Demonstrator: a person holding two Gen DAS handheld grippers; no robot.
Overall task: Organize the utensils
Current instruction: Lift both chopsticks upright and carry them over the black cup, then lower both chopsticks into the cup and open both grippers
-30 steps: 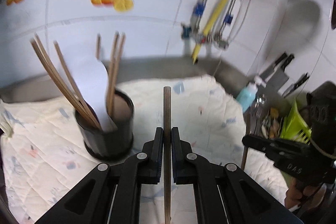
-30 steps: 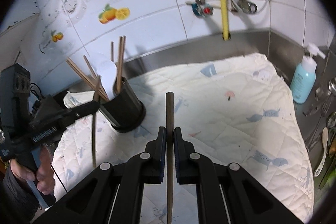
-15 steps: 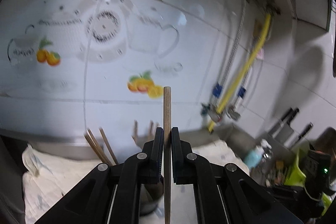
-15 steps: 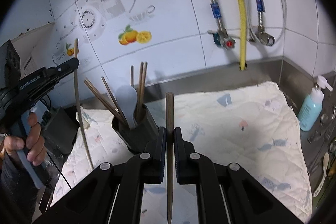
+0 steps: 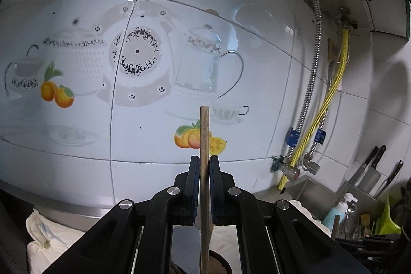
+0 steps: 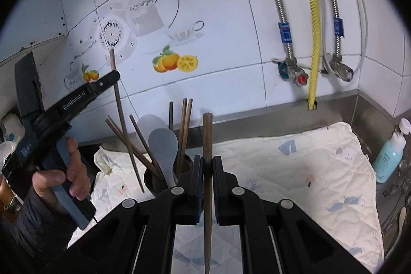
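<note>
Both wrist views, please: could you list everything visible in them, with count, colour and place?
Held chopsticks: 2, brown; one in the left gripper, one in the right gripper.
Utensil holder: 1, black, on the cloth, mostly behind the right gripper.
Chopsticks in holder: several, brown, leaning apart.
Rice paddle: 1, grey, in the holder.
Quilted cloth: 1, cream, printed, over the counter.
Soap bottle: 1, light blue, white pump, right of the cloth.
Yellow hose: 1, on the tiled wall, between metal hoses.
Knives: about 3, black handles, far right.
Person's left hand: 1, on the left gripper's handle.
</note>
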